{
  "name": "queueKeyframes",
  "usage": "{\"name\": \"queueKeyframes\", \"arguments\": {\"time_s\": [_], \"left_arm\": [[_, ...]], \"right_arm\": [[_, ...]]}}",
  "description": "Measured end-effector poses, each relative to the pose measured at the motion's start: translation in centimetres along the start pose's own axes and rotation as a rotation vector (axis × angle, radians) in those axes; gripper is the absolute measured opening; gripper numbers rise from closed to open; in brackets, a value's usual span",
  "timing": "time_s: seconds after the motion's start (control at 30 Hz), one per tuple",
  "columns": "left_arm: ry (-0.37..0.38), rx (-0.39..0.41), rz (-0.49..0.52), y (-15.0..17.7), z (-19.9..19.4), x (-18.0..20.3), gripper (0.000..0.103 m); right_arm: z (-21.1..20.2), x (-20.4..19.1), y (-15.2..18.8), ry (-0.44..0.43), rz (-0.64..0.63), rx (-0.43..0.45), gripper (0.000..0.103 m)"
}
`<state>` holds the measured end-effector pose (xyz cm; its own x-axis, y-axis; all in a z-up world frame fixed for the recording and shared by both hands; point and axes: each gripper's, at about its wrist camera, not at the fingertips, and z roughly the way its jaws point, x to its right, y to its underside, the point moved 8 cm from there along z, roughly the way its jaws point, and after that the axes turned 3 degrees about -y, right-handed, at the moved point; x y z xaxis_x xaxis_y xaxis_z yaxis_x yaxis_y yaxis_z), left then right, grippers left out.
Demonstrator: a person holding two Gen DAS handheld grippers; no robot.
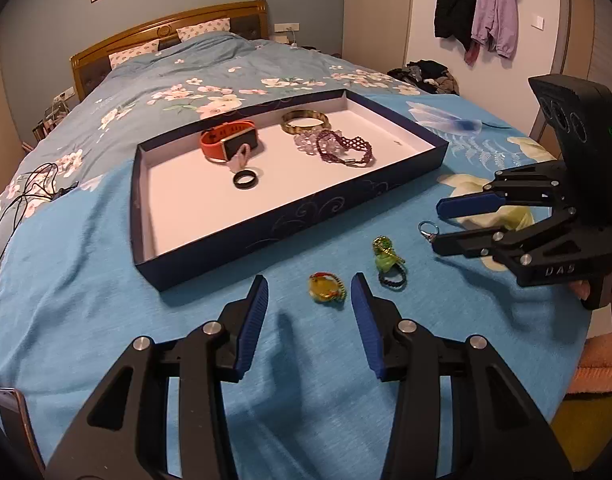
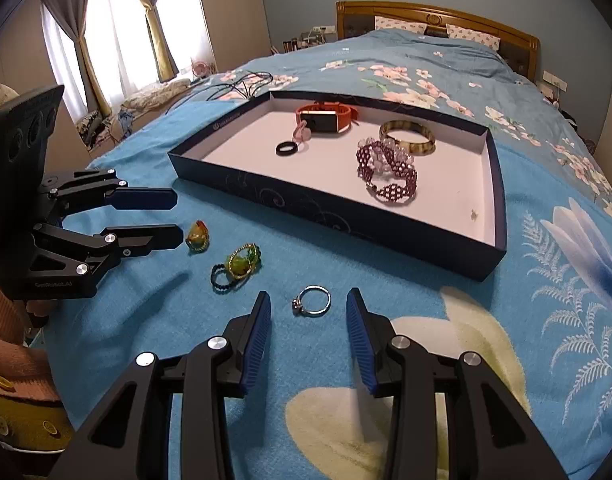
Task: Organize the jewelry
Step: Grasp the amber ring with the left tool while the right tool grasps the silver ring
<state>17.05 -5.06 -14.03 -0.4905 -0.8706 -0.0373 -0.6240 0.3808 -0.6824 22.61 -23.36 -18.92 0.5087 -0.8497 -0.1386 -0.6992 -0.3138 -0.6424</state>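
Bed [image 1: 106, 300], blue floral blanket, soft and wrinkled: expect give under any press, so go shallow.

Tray box [image 1: 266, 236], navy walls, white floor, sits mid-bed, far of both tools. Already inside: orange smartwatch [image 1: 226, 142], amber bangle [image 1: 306, 120], purple beaded bracelets [image 1: 342, 148], black ring [image 1: 245, 179].

Left hand-held gripper [image 1: 308, 284]: jaws apart, yellow-stone ring [image 1: 327, 287] lying on blanket right between the tips. Judged step: pick this ring. Centre on the stone, lower until pads just touch the fabric, close slow; a thin band can flip or squirt out.

Right hand-held gripper [image 2: 308, 300]: jaws apart, silver ring [image 2: 312, 300] between the tips, flat on blanket, near the tray's near wall. Same approach: pinch across the band, not on the setting.

Green-stone ring with black beaded ring [image 2: 236, 266], touching each other, lying between the two targets. Keep the left tool's right finger clear of them when closing.

Lift over the wall, release low.
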Motion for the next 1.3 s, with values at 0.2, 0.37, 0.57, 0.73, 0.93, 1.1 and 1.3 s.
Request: {"name": "queueKeyframes", "arguments": {"time_s": [0.2,0.37,0.57,0.73,0.93,1.1,1.3], "left_arm": [[0.009,-0.03,-0.004,-0.1,1.2,0.3,0.042],[0.018,-0.065,-0.02,0.2,2.0,0.3,0.038],[0.04,-0.074,-0.028,0.4,2.3,0.5,0.024],[0.043,-0.073,-0.049,0.4,2.2,0.3,0.018],[0.043,-0.067,-0.066,0.4,2.0,0.1,0.017],[0.043,-0.058,-0.078,0.5,1.7,-0.1,0.017],[0.042,-0.042,-0.084,0.5,1.3,-0.2,0.017]], "right_arm": [[0.6,-0.1,-0.1,0.03,-0.008,-0.013,0.035],[0.5,0.3,-0.1,0.041,0.0,-0.011,0.024],[0.3,0.2,0.0,0.033,-0.003,-0.01,0.006],[0.2,0.2,0.0,0.03,0.002,-0.007,0.003],[-0.1,0.2,-0.1,0.03,0.007,0.009,0.003],[-0.4,0.5,-0.3,0.025,0.017,0.027,0.003],[-1.2,0.7,-0.6,0.008,0.034,0.061,0.003]]}}
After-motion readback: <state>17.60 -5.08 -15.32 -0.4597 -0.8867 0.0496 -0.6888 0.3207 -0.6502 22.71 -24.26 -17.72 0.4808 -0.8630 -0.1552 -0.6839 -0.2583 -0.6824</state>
